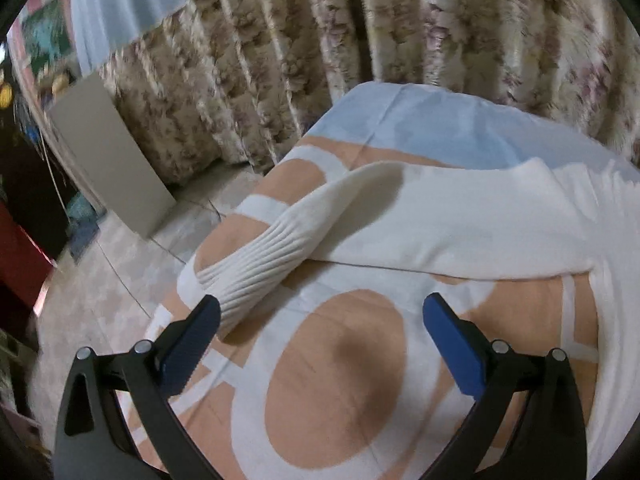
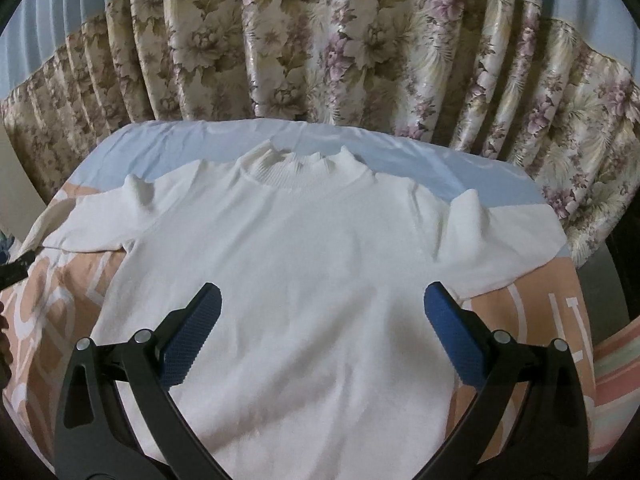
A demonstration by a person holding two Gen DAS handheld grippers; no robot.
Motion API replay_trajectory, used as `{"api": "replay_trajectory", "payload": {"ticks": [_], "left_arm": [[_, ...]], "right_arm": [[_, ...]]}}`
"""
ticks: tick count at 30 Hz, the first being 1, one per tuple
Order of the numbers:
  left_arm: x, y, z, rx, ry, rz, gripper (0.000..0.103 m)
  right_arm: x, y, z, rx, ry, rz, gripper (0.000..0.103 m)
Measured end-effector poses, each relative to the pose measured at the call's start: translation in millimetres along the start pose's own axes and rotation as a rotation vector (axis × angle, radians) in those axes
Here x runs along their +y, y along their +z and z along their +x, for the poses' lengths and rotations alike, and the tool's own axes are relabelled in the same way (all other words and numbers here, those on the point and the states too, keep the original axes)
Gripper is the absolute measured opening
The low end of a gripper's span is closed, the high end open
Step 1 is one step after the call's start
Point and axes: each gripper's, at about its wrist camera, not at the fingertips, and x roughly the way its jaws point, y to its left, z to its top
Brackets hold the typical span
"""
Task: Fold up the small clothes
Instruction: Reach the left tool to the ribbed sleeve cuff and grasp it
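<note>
A white sweater (image 2: pixel 288 248) lies spread face up on the bed (image 2: pixel 168 140), collar (image 2: pixel 298 164) toward the flowered curtain (image 2: pixel 320 40), both sleeves out to the sides. The body looks fairly flat, with small peaks of cloth standing up at each shoulder.

The right gripper (image 2: pixel 322 308) hangs over the middle of the sweater, jaws wide apart and nothing between them; the collar is straight ahead of it and the right sleeve (image 2: pixel 500 240) lies ahead and off to its right side.

The left gripper (image 1: pixel 320 316) is at the sweater's left side, also spread wide and empty. The left sleeve (image 1: pixel 320 216) runs from ahead of it down toward its left finger (image 1: pixel 192 344), and the ribbed cuff (image 1: pixel 248 284) ends just beside that finger, close enough that I cannot tell whether they touch. Between the jaws only the patterned sheet (image 1: pixel 336 380) shows.

To my eye the folding has hardly begun: the garment is laid out and the first fold, a sleeve brought in over the body, is the step in hand. The next move would call for the left gripper to shift a little to its left so the cuff sits between the fingers, close on it, then lift and carry it across onto the chest. The knit looks soft and may drag the shoulder along.
</note>
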Motion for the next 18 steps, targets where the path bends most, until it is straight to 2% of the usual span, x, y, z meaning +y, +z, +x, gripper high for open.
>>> {"api": "replay_trajectory", "payload": {"ticks": [6, 14, 15, 16, 17, 18], "left_arm": [[27.3, -2.3, 15.9, 0.025, -0.029, -0.089, 0.101], [45.7, -0.5, 27.7, 0.018, -0.014, -0.113, 0.101], [46.4, 0.4, 29.8, 0.02, -0.017, -0.114, 0.097], [47.1, 0.5, 31.5, 0.022, -0.013, -0.11, 0.083], [46.5, 1.4, 35.0, 0.034, -0.009, -0.105, 0.075], [46.4, 1.9, 39.5, 0.05, -0.01, -0.104, 0.059]], "right_arm": [[5.8, 5.8, 8.2, 0.0, -0.02, -0.027, 0.1], [1.5, 12.9, 22.9, 0.012, -0.041, -0.027, 0.1], [-0.8, 13.6, 23.1, 0.009, -0.045, -0.023, 0.1], [-2.8, 14.2, 23.4, 0.008, -0.051, -0.021, 0.1], [-5.0, 14.5, 23.9, 0.009, -0.056, -0.018, 0.1], [-7.3, 14.5, 24.7, 0.011, -0.062, -0.015, 0.1]]}}
